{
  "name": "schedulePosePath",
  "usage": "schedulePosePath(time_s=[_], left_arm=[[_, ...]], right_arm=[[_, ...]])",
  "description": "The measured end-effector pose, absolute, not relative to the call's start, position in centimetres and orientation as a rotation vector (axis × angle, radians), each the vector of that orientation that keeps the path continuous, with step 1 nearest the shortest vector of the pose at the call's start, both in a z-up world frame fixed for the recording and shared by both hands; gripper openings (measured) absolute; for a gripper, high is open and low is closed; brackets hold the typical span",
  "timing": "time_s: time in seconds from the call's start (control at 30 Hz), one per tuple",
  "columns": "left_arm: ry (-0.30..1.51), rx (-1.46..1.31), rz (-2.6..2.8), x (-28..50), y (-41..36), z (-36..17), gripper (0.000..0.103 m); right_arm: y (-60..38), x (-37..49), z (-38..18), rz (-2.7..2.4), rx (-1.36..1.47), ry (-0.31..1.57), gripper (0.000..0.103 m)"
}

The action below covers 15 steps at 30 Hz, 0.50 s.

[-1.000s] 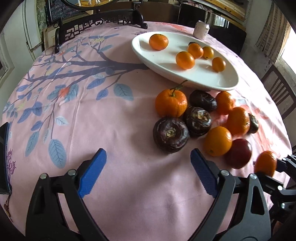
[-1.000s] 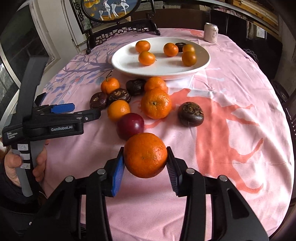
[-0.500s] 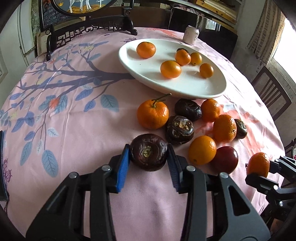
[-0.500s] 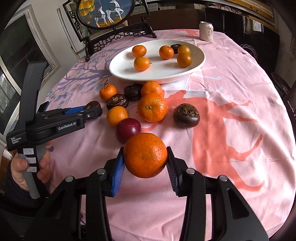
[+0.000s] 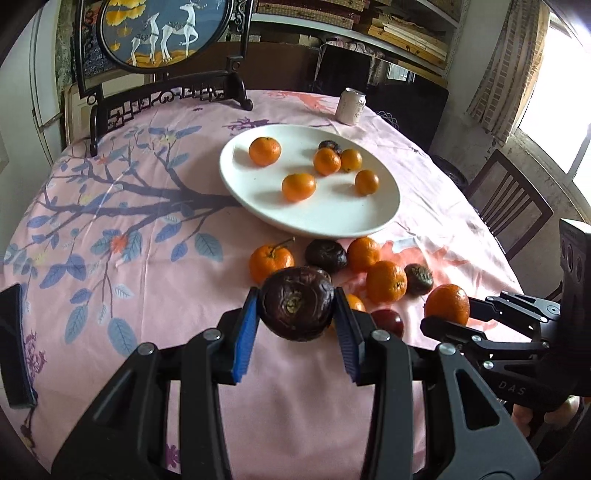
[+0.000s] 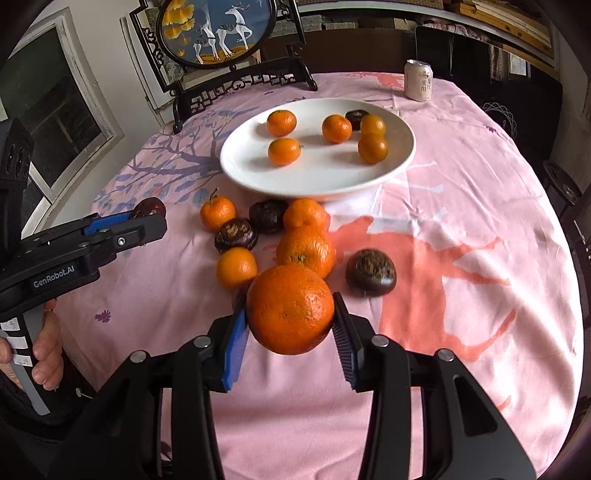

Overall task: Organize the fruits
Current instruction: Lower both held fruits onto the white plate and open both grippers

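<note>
My left gripper (image 5: 295, 325) is shut on a dark wrinkled passion fruit (image 5: 297, 308) and holds it above the pink tablecloth. My right gripper (image 6: 290, 332) is shut on a large orange (image 6: 290, 308), also lifted; it shows in the left wrist view (image 5: 447, 304) too. A white plate (image 5: 332, 221) (image 6: 314, 181) at the table's middle holds several small oranges and one dark fruit (image 6: 355, 117). In front of it lies a cluster of oranges, dark passion fruits and a red plum (image 5: 388, 321).
A drink can (image 6: 418, 80) stands behind the plate. A framed deer screen on a dark stand (image 6: 221, 33) is at the table's far edge. A dark phone (image 5: 16, 347) lies at the left edge. A wooden chair (image 5: 509, 206) stands on the right.
My left gripper closed on the dark passion fruit and lifted it off the cloth. My right gripper rose a little with the orange still in it.
</note>
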<state>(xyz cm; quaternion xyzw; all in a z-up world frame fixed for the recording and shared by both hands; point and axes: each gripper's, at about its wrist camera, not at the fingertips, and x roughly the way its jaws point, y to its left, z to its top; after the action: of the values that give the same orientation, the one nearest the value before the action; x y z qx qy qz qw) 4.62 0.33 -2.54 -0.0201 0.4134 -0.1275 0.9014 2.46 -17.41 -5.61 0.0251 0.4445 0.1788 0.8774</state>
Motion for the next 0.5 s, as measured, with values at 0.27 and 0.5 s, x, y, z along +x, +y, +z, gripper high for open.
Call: schedulePosePath(time_s=[0.27, 0.5], left_arm=[[0.858, -0.039, -0.202, 15.5, -0.1, 1.2, 0.040], [0.953, -0.066, -0.137, 23.5, -0.3, -1.8, 0.040]], right_arm=[[-15.8, 12.6, -1.8, 0.415, -0.033, 0.852, 0.043], [-14.7, 20.8, -3.8, 0.403, -0.050, 0.910, 0.043]])
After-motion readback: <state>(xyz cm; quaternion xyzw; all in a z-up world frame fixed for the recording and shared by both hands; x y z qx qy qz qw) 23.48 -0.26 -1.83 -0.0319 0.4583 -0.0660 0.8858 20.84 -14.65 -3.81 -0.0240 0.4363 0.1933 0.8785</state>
